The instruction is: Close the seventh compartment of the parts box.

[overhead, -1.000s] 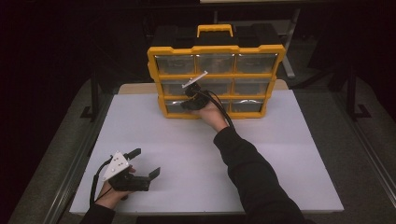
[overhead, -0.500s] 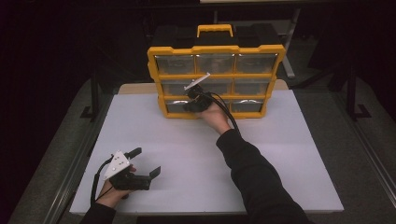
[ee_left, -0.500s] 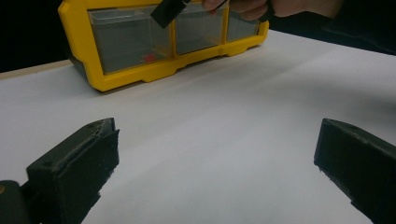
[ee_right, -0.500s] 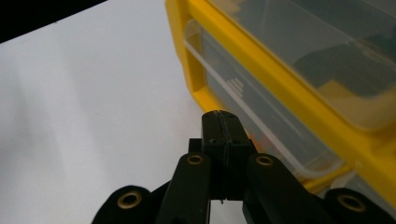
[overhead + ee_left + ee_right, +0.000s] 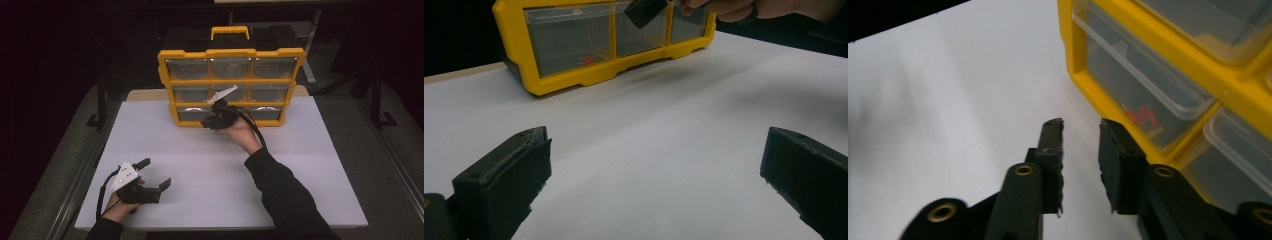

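Drawers of the yellow organizer [image 5: 230,80] are the business of this moment, and the right gripper [image 5: 1081,131] sits just off the bottom-left one [image 5: 1143,97]. Its fingers [image 5: 1053,150] stand a narrow gap apart with nothing between them; the jaws have just been opening, and in the right gripper view bare white tabletop shows through the gap. That clear drawer lies at about two o'clock from the fingertips, a small red piece [image 5: 1143,117] visible inside it, its front seemingly flush with the frame. In the high view the right gripper [image 5: 216,120] hangs at the cabinet's bottom row, the cabinet standing upright at twelve o'clock on the white table [image 5: 320,165] with its handle on top. The step looks like the approach to a drawer front, no grip made yet. The next move would call for bringing the fingers onto the drawer's lip, closing on it and drawing it straight out. The left gripper [image 5: 150,177] rests at seven o'clock near the table's front edge, fingers [image 5: 509,170] spread wide and empty, well apart from the cabinet.
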